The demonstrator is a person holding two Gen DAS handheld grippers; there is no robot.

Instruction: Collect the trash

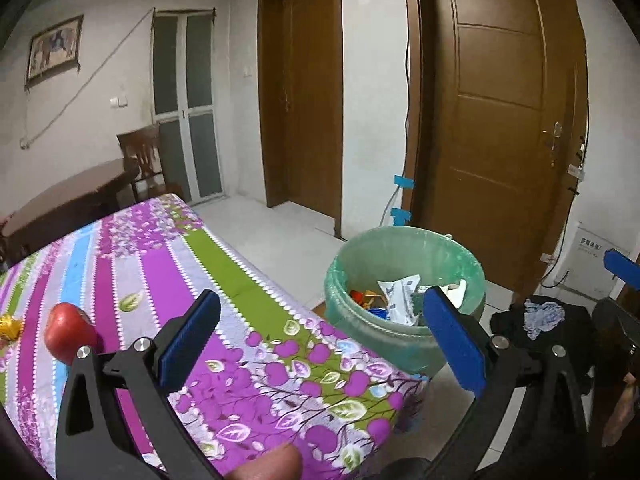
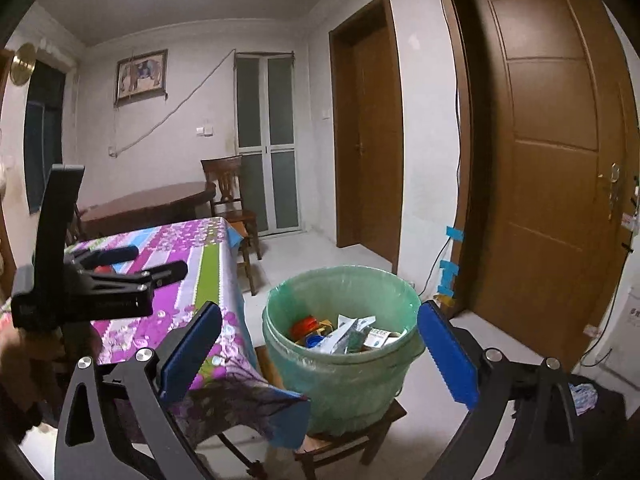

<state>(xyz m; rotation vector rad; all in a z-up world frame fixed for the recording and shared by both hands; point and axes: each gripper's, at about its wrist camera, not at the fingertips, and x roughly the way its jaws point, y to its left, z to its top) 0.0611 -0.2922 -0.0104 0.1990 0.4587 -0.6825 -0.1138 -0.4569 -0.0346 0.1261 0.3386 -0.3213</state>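
Both my tools, left [image 1: 320, 336] and right [image 2: 318, 354], are spread wide and empty, facing the bin [image 2: 344, 364] beside the counter [image 1: 256, 360].

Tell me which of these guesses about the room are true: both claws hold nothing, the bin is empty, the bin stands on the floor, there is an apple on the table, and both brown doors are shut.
1. Both claws hold nothing. True: the left gripper and right gripper stand wide open with nothing between their pads.
2. The bin is empty. False: the green-lined trash bin holds wrappers and small boxes.
3. The bin stands on the floor. False: it sits on a low wooden stool.
4. An apple is on the table. True: a red apple rests on the floral tablecloth.
5. Both brown doors are shut. True.
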